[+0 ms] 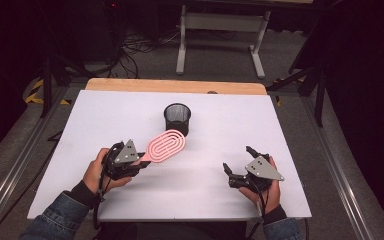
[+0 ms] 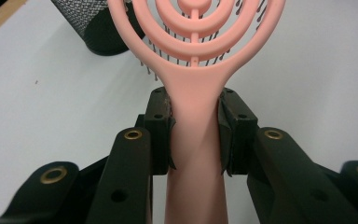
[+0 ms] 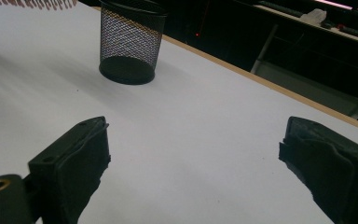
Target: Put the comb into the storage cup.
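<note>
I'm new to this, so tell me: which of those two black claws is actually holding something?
The left gripper: it clamps the pink hairbrush by its handle. The right gripper gapes, nothing between.

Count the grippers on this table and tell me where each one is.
2. The left gripper is at the near left, clamped on a pink hairbrush; the right gripper is at the near right, open and empty.

Bench topped by white sheet, bare wood strip along far edge. White metal frame on grey floor beyond; black cables alongside.
</note>
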A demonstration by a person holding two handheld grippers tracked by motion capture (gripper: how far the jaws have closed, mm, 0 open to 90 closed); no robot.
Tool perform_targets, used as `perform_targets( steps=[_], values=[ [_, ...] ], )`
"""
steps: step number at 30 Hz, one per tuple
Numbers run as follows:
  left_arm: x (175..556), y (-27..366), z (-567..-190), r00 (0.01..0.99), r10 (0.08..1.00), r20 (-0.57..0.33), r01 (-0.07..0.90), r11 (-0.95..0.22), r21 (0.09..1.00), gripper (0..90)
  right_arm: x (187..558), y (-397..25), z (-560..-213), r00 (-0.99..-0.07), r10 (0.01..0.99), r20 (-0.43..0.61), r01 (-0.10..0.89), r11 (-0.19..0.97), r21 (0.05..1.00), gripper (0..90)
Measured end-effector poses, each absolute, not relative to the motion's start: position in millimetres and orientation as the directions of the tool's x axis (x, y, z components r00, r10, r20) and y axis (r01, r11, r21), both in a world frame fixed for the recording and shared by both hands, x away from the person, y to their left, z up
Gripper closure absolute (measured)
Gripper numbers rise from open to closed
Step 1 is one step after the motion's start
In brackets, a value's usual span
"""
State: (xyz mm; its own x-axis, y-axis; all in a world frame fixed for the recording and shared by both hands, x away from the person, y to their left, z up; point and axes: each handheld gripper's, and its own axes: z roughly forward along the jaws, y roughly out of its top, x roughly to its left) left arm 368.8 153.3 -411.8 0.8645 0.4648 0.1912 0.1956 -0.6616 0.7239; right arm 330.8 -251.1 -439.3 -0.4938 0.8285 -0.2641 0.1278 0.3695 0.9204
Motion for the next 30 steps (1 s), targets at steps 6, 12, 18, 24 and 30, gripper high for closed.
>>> perform_targets(
  steps=[6, 12, 18, 24, 30],
  values=[
    [367, 156, -409, 0.849, 0.485, 0.211, 0.177, -0.635, 0.752, 69.6, 331, -251, -439, -0.501, 0.830, -0.245, 0.135, 0.355, 0.925, 7.8],
    [364, 159, -406, 0.831, 0.508, 0.228, 0.149, -0.597, 0.788, 69.6, 335, -253, -438, -0.508, 0.843, -0.174, 0.179, 0.301, 0.937, 6.2],
    [364, 158, -405, 0.812, 0.536, 0.233, 0.123, -0.546, 0.829, 69.6, 338, -248, -436, -0.500, 0.848, -0.175, 0.171, 0.295, 0.940, 5.9],
    [365, 155, -408, 0.798, 0.556, 0.232, 0.104, -0.507, 0.856, 69.6, 343, -242, -428, -0.494, 0.856, -0.154, 0.164, 0.266, 0.950, 5.3],
    [365, 147, -413, 0.787, 0.563, 0.252, 0.080, -0.499, 0.863, 69.6, 352, -236, -417, -0.532, 0.846, -0.044, 0.196, 0.173, 0.965, 4.1]
  ],
)
